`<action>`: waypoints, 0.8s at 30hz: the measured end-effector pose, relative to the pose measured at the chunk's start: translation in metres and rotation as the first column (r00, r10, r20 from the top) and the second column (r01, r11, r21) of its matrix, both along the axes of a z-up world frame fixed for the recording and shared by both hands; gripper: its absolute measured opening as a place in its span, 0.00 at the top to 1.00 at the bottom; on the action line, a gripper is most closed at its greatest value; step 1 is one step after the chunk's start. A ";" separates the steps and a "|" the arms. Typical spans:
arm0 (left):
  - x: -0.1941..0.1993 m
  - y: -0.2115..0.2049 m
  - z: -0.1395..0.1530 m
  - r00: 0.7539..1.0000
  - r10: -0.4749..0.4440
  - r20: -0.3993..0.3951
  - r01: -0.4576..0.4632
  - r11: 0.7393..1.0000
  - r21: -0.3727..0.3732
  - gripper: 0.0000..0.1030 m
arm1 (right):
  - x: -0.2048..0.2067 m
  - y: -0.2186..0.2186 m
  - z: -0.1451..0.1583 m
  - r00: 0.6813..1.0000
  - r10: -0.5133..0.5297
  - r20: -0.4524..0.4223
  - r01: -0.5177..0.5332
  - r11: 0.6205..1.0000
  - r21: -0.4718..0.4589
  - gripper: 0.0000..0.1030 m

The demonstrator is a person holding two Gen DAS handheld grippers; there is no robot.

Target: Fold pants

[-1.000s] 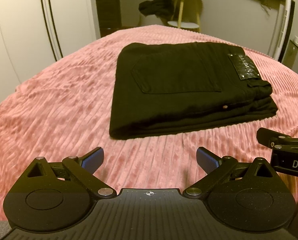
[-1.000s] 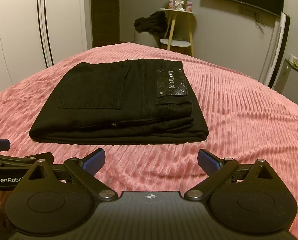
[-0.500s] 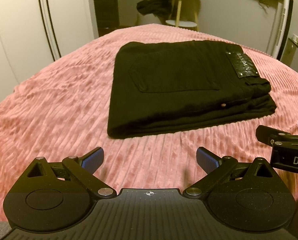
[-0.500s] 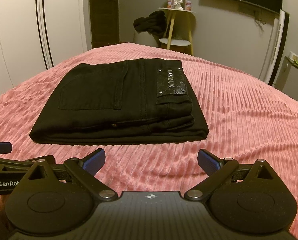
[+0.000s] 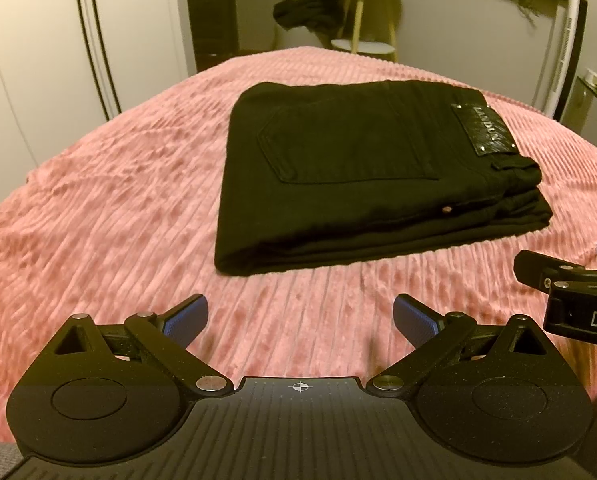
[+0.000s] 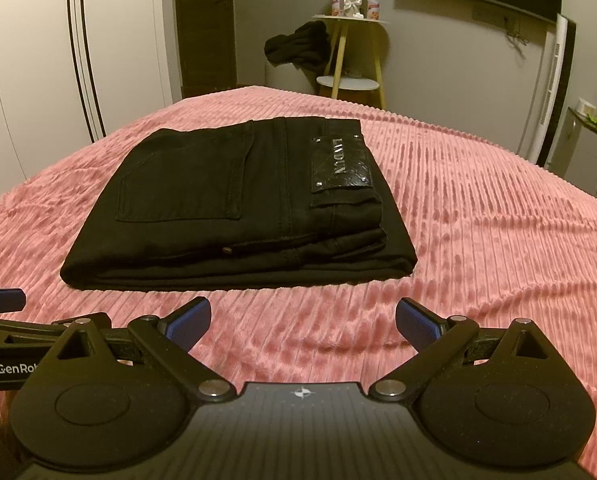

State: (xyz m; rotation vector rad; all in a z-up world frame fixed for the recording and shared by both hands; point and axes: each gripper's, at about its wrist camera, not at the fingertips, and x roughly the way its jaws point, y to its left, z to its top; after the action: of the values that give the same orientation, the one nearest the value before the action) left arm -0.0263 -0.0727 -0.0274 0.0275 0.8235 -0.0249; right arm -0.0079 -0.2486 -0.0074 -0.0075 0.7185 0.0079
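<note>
Black pants (image 5: 354, 168) (image 6: 234, 200) lie folded into a compact rectangle on the pink ribbed bedspread (image 5: 98, 220) (image 6: 478, 240), back pocket and leather waist patch facing up. My left gripper (image 5: 300, 318) hovers open over the blanket, short of the pants' near edge, with nothing between its blue pads. My right gripper (image 6: 303, 320) is likewise open and empty, just in front of the folded stack. Each gripper's body shows at the edge of the other's view.
Beyond the bed stands a small round side table (image 6: 352, 56) with a dark garment (image 6: 298, 46) draped on it. White wardrobe doors (image 5: 58, 40) line the left. A low cabinet (image 6: 590, 148) sits at the right wall.
Both grippers have drifted back slightly from the pants, staying open. The folded pants have not moved.
</note>
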 end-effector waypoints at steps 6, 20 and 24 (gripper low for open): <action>0.001 0.001 -0.001 1.000 -0.003 -0.003 0.003 1.000 -0.001 0.01 | 0.000 0.000 -0.001 1.000 0.001 -0.006 -0.001 1.000 -0.002 0.04; 0.001 0.001 -0.001 1.000 -0.010 -0.006 0.010 1.000 -0.016 0.01 | 0.000 0.000 -0.001 1.000 0.001 -0.007 -0.001 1.000 -0.003 0.04; 0.000 0.001 -0.001 1.000 -0.017 -0.004 0.017 1.000 -0.014 0.01 | 0.000 0.000 -0.001 1.000 0.001 -0.008 -0.001 1.000 -0.004 0.04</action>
State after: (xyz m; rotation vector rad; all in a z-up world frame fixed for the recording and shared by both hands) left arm -0.0259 -0.0719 -0.0285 0.0215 0.8274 -0.0465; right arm -0.0075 -0.2489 -0.0080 -0.0112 0.7268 0.0077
